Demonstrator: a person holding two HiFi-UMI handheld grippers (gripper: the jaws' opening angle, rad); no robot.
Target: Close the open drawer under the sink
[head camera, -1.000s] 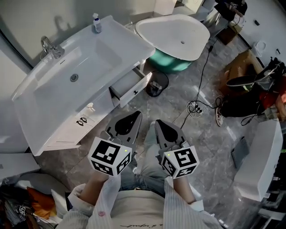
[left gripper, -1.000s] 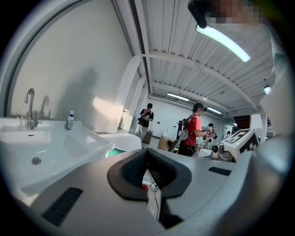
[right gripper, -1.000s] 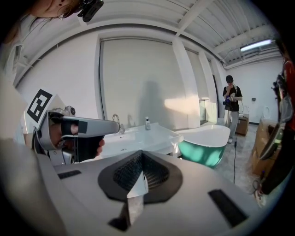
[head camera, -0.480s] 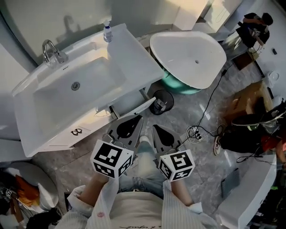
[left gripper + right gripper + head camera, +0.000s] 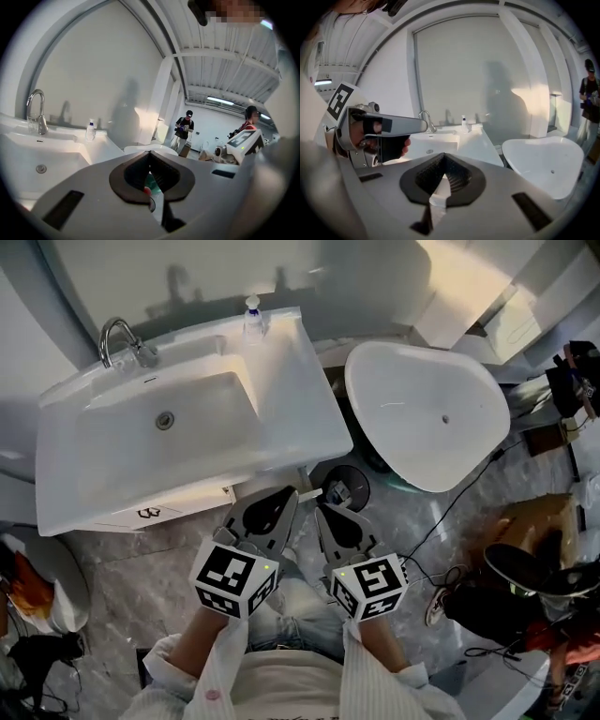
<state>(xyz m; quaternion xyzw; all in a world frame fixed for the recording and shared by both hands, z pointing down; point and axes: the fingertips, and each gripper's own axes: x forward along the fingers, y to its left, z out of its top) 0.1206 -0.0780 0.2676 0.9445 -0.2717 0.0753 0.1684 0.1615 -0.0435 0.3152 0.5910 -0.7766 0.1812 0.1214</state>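
Note:
The white sink vanity (image 5: 291, 418) fills the upper left of the head view, with a chrome faucet (image 5: 117, 338) and a soap bottle (image 5: 251, 315) on it. Its countertop hides most of the drawer; only a thin white strip (image 5: 304, 473) shows at the front right corner. My left gripper (image 5: 286, 491) is shut and empty, its tip just below that front edge. Beside it, my right gripper (image 5: 322, 510) is also shut and empty. In the left gripper view the left gripper (image 5: 150, 153) points over the basin. In the right gripper view the right gripper (image 5: 443, 157) faces the faucet (image 5: 425, 119).
A large white tub (image 5: 427, 413) stands right of the vanity, with a black round bin (image 5: 345, 488) on the floor between them. A cable (image 5: 450, 512), shoes and bags (image 5: 534, 582) lie at right. A lower cabinet front (image 5: 141, 514) shows at left. People (image 5: 183, 129) stand far behind.
The view has swung over the vanity, which now sits higher and squarer. The open drawer, plainly sticking out a second ago, is now almost covered by the countertop. Both grippers stay shut, side by side.

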